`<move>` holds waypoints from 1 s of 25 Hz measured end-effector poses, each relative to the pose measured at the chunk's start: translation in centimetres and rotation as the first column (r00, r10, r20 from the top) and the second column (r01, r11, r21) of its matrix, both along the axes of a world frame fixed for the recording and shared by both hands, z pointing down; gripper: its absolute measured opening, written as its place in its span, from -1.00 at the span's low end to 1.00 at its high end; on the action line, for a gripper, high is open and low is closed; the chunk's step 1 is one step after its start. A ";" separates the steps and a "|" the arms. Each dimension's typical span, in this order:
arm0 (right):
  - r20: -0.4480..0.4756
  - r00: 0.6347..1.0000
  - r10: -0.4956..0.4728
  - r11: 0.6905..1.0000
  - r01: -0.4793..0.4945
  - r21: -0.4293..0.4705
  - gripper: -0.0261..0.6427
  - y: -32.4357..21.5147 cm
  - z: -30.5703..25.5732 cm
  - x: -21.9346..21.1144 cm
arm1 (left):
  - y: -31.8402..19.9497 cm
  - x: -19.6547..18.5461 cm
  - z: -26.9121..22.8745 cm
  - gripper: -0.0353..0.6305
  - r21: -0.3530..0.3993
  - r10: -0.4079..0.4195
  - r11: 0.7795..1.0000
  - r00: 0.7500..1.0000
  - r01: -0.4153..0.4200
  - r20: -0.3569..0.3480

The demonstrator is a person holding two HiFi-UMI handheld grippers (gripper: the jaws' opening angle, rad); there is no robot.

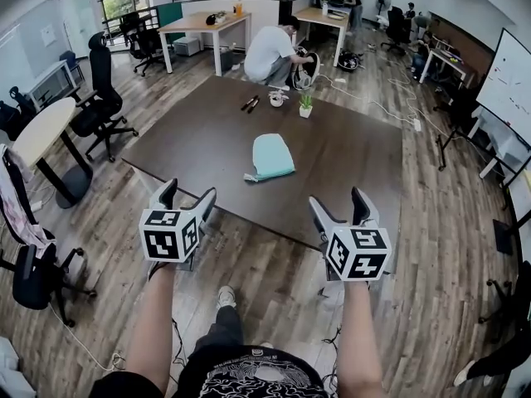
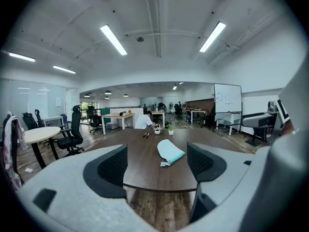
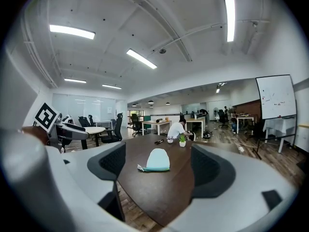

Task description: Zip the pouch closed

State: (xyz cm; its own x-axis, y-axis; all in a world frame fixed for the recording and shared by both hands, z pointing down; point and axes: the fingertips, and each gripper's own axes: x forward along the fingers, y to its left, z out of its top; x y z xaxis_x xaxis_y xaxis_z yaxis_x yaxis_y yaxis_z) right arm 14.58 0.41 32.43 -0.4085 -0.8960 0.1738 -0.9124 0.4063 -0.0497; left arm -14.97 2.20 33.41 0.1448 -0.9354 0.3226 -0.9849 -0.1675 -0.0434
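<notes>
Left tool (image 1: 187, 193) and right tool (image 1: 337, 201) are held side by side at the near edge of a dark desk (image 1: 357, 168). Each has its jaws spread wide with nothing between them. A pale teal pouch (image 1: 271, 156) lies flat mid-desk, ahead of both tools, between them and well apart from either. A small potted plant (image 1: 305, 104) stands beyond it.

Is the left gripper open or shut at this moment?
Open. The left gripper has its fingers wide apart, nothing between them; the pouch lies far off on the table.
</notes>
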 end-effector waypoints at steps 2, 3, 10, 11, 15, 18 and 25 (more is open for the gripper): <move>-0.002 1.000 0.006 1.000 -0.006 -0.003 0.29 -1.2 0.3 -0.7 | -1.4 -0.5 0.3 0.17 -0.002 0.009 1.000 1.000 -0.009 0.000; -0.004 1.000 0.009 1.000 -0.009 -0.005 0.28 -1.8 0.5 -1.0 | -2.1 -0.7 0.4 0.17 -0.002 0.014 1.000 1.000 -0.014 -0.001; -0.004 0.999 0.046 0.999 -0.046 -0.026 0.28 -7.0 1.6 -2.8 | -8.6 -2.1 1.8 0.17 -0.022 0.067 0.997 0.998 -0.067 0.004; -0.004 0.999 0.054 0.998 -0.054 -0.029 0.28 -7.8 1.7 -3.1 | -9.6 -2.4 2.0 0.17 -0.025 0.077 0.997 0.997 -0.076 0.004; -0.012 0.996 0.093 0.995 -0.093 -0.044 0.28 -10.8 1.9 -4.0 | -14.0 -3.1 2.4 0.17 -0.035 0.119 0.992 0.993 -0.119 -0.007; -0.024 0.993 0.119 0.991 -0.120 -0.063 0.28 -12.9 2.2 -4.9 | -17.0 -3.8 2.8 0.17 -0.050 0.149 0.987 0.988 -0.151 -0.024; -0.039 0.982 0.187 0.977 -0.190 -0.093 0.28 -16.6 3.2 -7.2 | -22.6 -5.9 4.3 0.17 -0.074 0.218 0.972 0.975 -0.221 -0.043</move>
State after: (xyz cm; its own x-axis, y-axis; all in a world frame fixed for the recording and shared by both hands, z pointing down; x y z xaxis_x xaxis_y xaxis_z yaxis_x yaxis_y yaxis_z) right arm 7.39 -16.21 35.63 -0.2270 -0.9352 0.2717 -0.9738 0.2214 -0.0518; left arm -20.90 -20.40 37.69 0.3564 -0.8516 0.3845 -0.9243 -0.3814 0.0120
